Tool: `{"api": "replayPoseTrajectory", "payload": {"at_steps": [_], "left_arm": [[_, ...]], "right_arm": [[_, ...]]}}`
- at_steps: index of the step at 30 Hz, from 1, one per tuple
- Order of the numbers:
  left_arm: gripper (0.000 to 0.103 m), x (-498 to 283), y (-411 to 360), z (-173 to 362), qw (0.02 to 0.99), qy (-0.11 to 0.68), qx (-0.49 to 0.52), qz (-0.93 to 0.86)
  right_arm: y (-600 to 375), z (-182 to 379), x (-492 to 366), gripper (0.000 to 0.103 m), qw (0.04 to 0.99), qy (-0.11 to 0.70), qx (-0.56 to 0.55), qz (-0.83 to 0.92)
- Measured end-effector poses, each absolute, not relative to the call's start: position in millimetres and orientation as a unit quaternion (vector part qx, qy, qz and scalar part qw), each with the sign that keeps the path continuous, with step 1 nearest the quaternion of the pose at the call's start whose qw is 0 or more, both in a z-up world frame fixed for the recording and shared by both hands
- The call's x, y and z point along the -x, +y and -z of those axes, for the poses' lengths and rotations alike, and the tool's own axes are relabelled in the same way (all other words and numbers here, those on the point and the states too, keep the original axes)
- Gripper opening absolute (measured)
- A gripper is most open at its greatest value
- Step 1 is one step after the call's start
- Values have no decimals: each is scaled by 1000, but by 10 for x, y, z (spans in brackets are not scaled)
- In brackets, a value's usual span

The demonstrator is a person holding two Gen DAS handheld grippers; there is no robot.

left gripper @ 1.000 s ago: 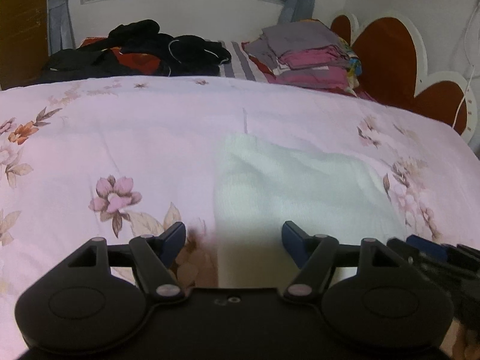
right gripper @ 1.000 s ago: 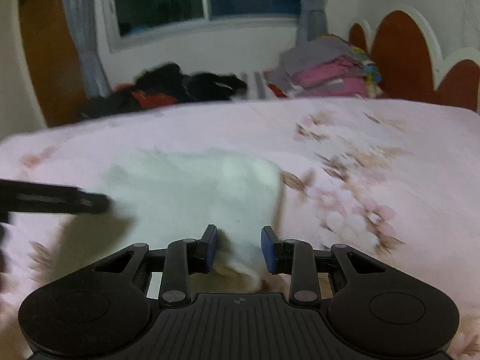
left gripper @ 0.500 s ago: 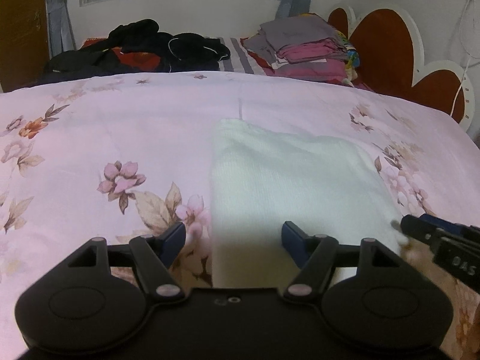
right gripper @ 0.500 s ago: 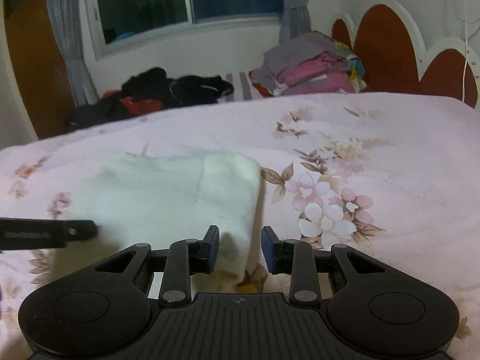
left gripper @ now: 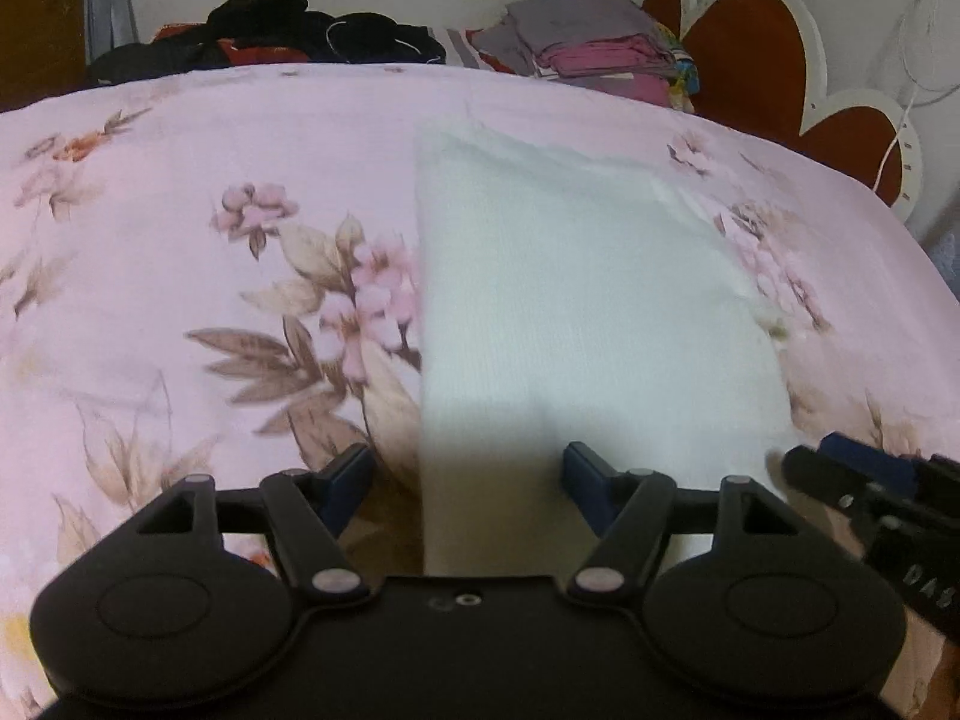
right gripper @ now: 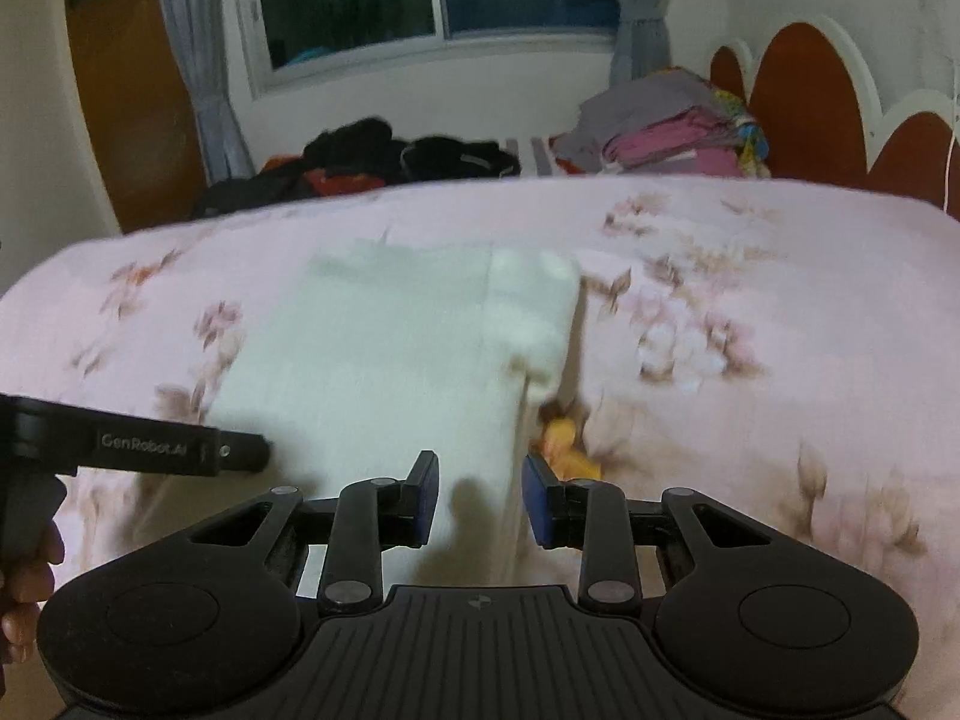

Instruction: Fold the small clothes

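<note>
A white knitted garment (left gripper: 570,300) lies folded into a long rectangle on the pink flowered bedspread (left gripper: 180,210). My left gripper (left gripper: 468,474) is open over its near left part, with the cloth's left edge between the wide-set jaws and the pads clear of it. My right gripper (right gripper: 480,498) hovers over the garment (right gripper: 390,360) at its right edge. Its jaws stand narrowly apart, open, and the edge runs below the gap. One finger of the left gripper (right gripper: 180,450) reaches in from the left, and one finger of the right gripper (left gripper: 840,474) shows at the lower right.
At the far side of the bed lie a heap of dark clothes (left gripper: 270,30) and a stack of folded grey and pink clothes (left gripper: 588,48). A red scalloped headboard (left gripper: 750,60) stands at the right. A hand (right gripper: 24,588) holds the left gripper's handle.
Both grippers have drawn back along the garment toward its near end, so more of the cloth shows ahead of them. The garment has stayed flat on the bed.
</note>
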State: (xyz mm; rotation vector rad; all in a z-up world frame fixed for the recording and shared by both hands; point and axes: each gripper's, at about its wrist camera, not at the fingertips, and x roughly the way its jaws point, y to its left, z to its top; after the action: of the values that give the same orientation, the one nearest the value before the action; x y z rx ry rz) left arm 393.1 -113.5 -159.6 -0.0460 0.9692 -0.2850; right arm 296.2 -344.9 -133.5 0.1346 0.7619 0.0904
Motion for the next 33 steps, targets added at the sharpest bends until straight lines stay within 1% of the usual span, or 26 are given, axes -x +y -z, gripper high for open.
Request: {"api": "replayPoseTrajectory", "payload": {"at_steps": [3, 4, 5, 7, 10, 15, 20, 23, 24, 26, 28, 30, 33], "left_arm": [[69, -3868, -1138, 1608, 872, 468, 26, 142], [70, -3850, -1130, 1615, 871, 469, 28, 143], [70, -3835, -1139, 1620, 871, 469, 27, 145], [70, -3802, -1143, 1614, 871, 468, 20, 149], [71, -3792, -1127, 1621, 870, 467, 18, 154], [71, -3801, -1134, 1603, 867, 471, 7, 164], [76, -3829, -1108, 1594, 864, 471, -2, 176], [77, -3847, -1088, 1600, 863, 472, -3, 181], [77, -3854, -1081, 1594, 862, 474, -2, 182], [73, -3869, -1059, 1555, 862, 473, 6, 182], [72, -3891, -1018, 1472, 869, 460, 16, 182], [72, -3946, -979, 1380, 879, 443, 22, 176], [72, -4136, -941, 1304, 885, 437, 41, 158]], "right_arm": [[-3437, 1445, -2915, 31, 919, 389, -56, -30], [-3437, 1504, -2915, 29, 916, 398, -45, -20], [-3464, 1564, -2913, 28, 912, 407, -44, -13], [-3548, 1569, -2899, 28, 908, 411, -79, -2], [-3478, 1558, -2865, 28, 910, 410, -61, 13], [-3463, 1596, -2872, 28, 908, 412, -72, 29], [-3429, 1608, -2855, 29, 909, 407, -79, 48], [-3387, 1617, -2838, 29, 910, 402, -80, 62], [-3390, 1613, -2841, 29, 909, 404, -85, 65], [-3387, 1577, -2878, 29, 905, 414, -79, 62], [-3408, 1486, -2920, 29, 902, 422, -76, 53], [-3465, 1369, -2935, 29, 909, 404, -91, 52], [-3523, 1216, -3065, 29, 921, 373, -103, 42]]}}
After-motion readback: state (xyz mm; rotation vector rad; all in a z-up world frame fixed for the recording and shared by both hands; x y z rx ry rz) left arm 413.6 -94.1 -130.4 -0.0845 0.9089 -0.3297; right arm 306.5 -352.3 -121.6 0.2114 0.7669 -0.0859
